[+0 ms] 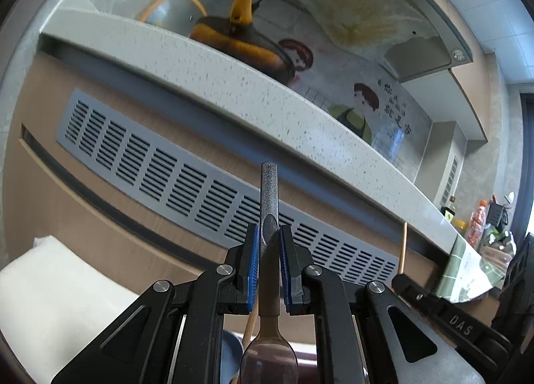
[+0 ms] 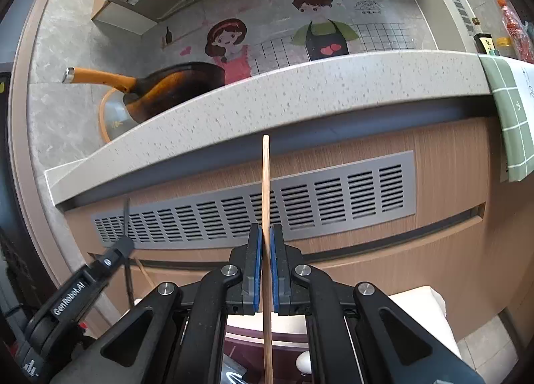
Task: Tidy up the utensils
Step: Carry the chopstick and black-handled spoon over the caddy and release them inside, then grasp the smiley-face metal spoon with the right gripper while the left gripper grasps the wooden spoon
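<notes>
My left gripper (image 1: 269,234) is shut on a spoon (image 1: 269,197) with a speckled grey handle. The handle sticks up past the blue pads (image 1: 254,260), and the bowl hangs below near the view's bottom edge. In the right wrist view my right gripper (image 2: 266,234) is shut on a thin wooden chopstick (image 2: 265,183) that stands upright between the pads and runs on below them. Both grippers face the front of a kitchen counter. The left gripper (image 2: 123,245) shows at the left of the right wrist view, and the right gripper's chopstick (image 1: 403,247) at the right of the left wrist view.
A speckled counter edge (image 2: 283,90) runs across, with a grey vent grille (image 2: 300,204) in the wooden panel below. An orange-handled pan (image 2: 173,83) sits on the counter. A green checked cloth (image 2: 510,110) hangs at right. Bottles (image 2: 514,27) stand far right. A white cushion (image 1: 50,294) lies low left.
</notes>
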{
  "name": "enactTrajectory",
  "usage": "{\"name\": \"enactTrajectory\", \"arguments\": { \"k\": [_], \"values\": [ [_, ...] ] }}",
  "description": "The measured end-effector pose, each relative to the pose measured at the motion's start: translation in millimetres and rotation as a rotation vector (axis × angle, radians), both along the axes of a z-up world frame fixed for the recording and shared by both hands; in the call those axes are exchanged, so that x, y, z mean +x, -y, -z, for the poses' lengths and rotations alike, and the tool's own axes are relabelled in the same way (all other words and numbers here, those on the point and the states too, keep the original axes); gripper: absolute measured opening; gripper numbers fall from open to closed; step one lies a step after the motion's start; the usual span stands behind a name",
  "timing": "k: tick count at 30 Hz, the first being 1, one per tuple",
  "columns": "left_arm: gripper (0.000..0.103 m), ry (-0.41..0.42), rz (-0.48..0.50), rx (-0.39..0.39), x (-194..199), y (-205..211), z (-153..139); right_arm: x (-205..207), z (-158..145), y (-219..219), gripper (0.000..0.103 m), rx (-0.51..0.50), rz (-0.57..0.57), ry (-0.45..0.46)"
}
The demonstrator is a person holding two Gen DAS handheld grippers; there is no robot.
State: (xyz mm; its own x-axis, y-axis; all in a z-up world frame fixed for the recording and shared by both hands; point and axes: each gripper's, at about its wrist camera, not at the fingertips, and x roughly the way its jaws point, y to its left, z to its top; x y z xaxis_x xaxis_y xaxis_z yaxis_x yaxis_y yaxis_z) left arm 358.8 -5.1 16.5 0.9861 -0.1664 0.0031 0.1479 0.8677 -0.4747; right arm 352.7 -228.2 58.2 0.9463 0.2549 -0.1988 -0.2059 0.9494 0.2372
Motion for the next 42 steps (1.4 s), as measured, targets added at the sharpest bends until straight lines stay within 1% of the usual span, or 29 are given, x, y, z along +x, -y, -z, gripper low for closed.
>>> {"name": "enactTrajectory", "arguments": {
  "k": [4, 6, 10, 11, 12, 13, 14, 15, 19, 22, 25, 27, 29, 33, 34, 36, 37, 39, 42],
  "values": [
    [0.012, 0.073, -0.032, 0.086, -5, 17, 0, 2, 6, -4, 0.004, -0.030, 0.023, 0.002],
    [0.012, 0.087, -0.046, 0.119, -6, 25, 5, 2, 8, -6, 0.004, -0.050, 0.041, 0.016],
    [0.014, 0.082, -0.027, 0.136, -7, 30, 15, 0, 15, -5, 0.005, -0.048, 0.036, 0.005],
    [0.017, 0.073, -0.018, 0.131, -7, 28, 17, -2, 18, -4, 0.008, -0.049, 0.015, -0.003],
    [0.024, 0.056, 0.007, 0.118, -7, 26, 18, -5, 22, -2, 0.008, -0.039, -0.028, -0.020],
    [0.030, 0.027, 0.046, 0.101, -5, 22, 19, -7, 24, 0, 0.009, -0.031, -0.045, -0.031],
    [0.041, 0.001, 0.072, 0.090, -5, 19, 19, -10, 27, 3, 0.012, -0.023, -0.059, -0.047],
    [0.047, -0.027, 0.092, 0.081, -5, 15, 18, -15, 29, 6, 0.013, -0.022, -0.062, -0.057],
    [0.047, -0.121, 0.108, 0.036, -22, -8, 8, -41, 30, 20, 0.015, -0.026, -0.050, -0.063],
    [0.047, -0.182, 0.058, 0.067, -46, -23, -1, -64, 28, 32, 0.016, -0.039, -0.045, -0.066],
    [0.047, -0.242, 0.057, 0.086, -69, -33, -2, -82, 32, 39, 0.017, -0.061, -0.057, -0.111],
    [0.047, -0.292, 0.075, 0.106, -83, -35, 3, -94, 39, 43, 0.017, -0.086, -0.065, -0.147],
    [0.047, -0.324, 0.104, 0.121, -100, -37, 10, -105, 46, 45, 0.017, -0.107, -0.067, -0.170],
    [0.047, -0.413, 0.098, 0.148, -128, -40, 26, -124, 64, 46, 0.017, -0.148, -0.100, -0.254],
    [0.047, -0.449, 0.081, 0.170, -135, -39, 31, -126, 69, 45, 0.017, -0.158, -0.117, -0.277],
    [0.047, -0.494, 0.046, 0.216, -145, -38, 40, -130, 83, 40, 0.017, -0.189, -0.179, -0.347],
    [0.047, -0.519, 0.034, 0.241, -149, -37, 45, -130, 88, 37, 0.017, -0.202, -0.196, -0.368],
    [0.047, -0.569, 0.036, 0.272, -154, -36, 55, -130, 101, 26, 0.017, -0.244, -0.254, -0.420],
    [0.047, -0.619, 0.061, 0.282, -155, -38, 66, -125, 121, 6, 0.017, -0.278, -0.327, -0.488]
  ]
}}
